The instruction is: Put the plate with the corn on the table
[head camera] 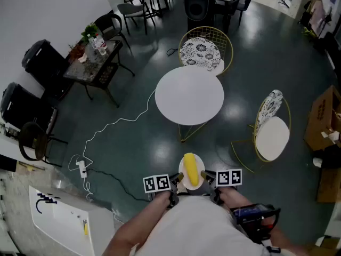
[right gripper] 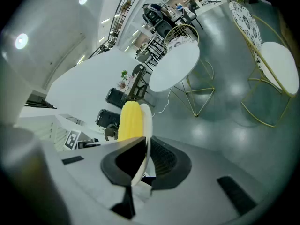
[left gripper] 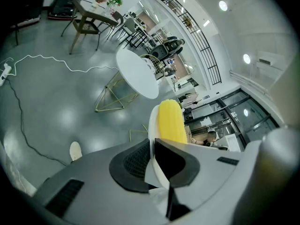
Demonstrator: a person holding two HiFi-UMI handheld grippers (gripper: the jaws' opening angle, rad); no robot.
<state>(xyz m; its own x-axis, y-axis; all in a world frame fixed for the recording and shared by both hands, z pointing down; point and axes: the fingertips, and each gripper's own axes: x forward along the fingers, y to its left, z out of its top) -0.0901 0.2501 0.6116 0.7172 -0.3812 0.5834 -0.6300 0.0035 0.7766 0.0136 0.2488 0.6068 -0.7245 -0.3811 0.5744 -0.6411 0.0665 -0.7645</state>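
1. We saw the corn lying lengthwise on the plate. Its long axis ran from the person toward the table, and its far end pointed at that table.
2. The plate with the corn was not on the table. It hung in the air over the floor on the table's near side, well apart from the tabletop.
3. The left gripper was clamped on the plate's left rim. In the left gripper view, its jaws were drawn in to a narrow slit, and the thin rim was pinched between their dark pads.
4. The right gripper gripped the opposite, right rim in the same way. In the right gripper view, the plate's edge was wedged between jaws that were nearly together.
5. The corn was a bright yellow, blunt-ended cylinder, ribbed along its length. The plate was round, white, thin and smooth.
6. Both grippers had matte grey bodies and black jaw pads with a fine ribbed face. Each carried a cube with black-and-white square markers.
7. The table had a smooth, round white top on slim gold wire legs, and the floor under it was dark and glossy.
8. A gold wire chair with a patterned seat stood at the table's far side. A second chair stood to the table's right. A white cable trailed over the floor to the table's left.
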